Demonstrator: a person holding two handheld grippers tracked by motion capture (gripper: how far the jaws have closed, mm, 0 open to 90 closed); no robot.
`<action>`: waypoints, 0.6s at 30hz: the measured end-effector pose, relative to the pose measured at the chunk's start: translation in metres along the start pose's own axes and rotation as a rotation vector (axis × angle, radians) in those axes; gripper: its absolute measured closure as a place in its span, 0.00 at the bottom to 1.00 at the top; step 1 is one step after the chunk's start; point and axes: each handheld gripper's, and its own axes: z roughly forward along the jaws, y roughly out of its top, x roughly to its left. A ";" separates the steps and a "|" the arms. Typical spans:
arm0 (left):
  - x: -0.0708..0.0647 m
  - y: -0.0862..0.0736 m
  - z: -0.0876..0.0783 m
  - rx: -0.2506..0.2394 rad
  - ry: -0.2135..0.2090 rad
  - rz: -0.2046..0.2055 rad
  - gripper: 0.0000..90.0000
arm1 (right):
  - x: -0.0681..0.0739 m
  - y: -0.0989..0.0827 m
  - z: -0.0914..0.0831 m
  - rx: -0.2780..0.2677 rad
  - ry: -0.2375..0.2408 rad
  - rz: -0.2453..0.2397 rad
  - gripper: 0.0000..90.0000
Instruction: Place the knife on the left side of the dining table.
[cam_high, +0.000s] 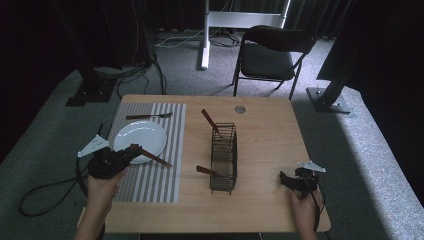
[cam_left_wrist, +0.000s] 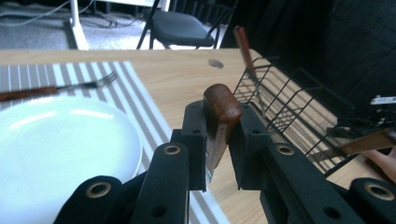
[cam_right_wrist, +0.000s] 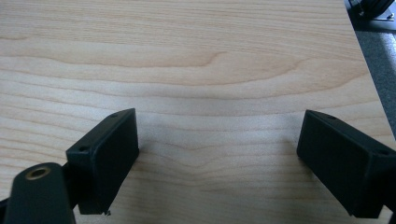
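High view | left hand-held gripper (cam_high: 131, 150) clamps wooden-handled knife (cam_high: 155, 158) beside round white plate (cam_high: 140, 138) | right hand-held gripper (cam_right_wrist: 217, 158) wide, empty | risk: blade clips plate rim.

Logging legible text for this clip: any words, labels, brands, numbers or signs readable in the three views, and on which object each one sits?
None: no readable text in any view.
The white plate, striped placemat, fork, wire basket and table carry no print.
The wooden handle clamped in the left gripper is unmarked.
The right gripper, open over bare wood, shows no label either.
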 end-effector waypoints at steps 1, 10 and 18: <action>0.001 -0.002 0.001 0.005 -0.003 -0.006 0.86 | 0.000 0.000 0.000 0.000 0.000 0.000 0.13; 0.006 -0.026 0.008 0.036 0.026 -0.031 0.90 | 0.000 0.000 0.000 0.001 0.000 0.002 0.13; 0.015 -0.037 0.001 0.019 0.016 -0.104 0.90 | 0.000 0.000 0.000 0.001 0.000 0.001 0.13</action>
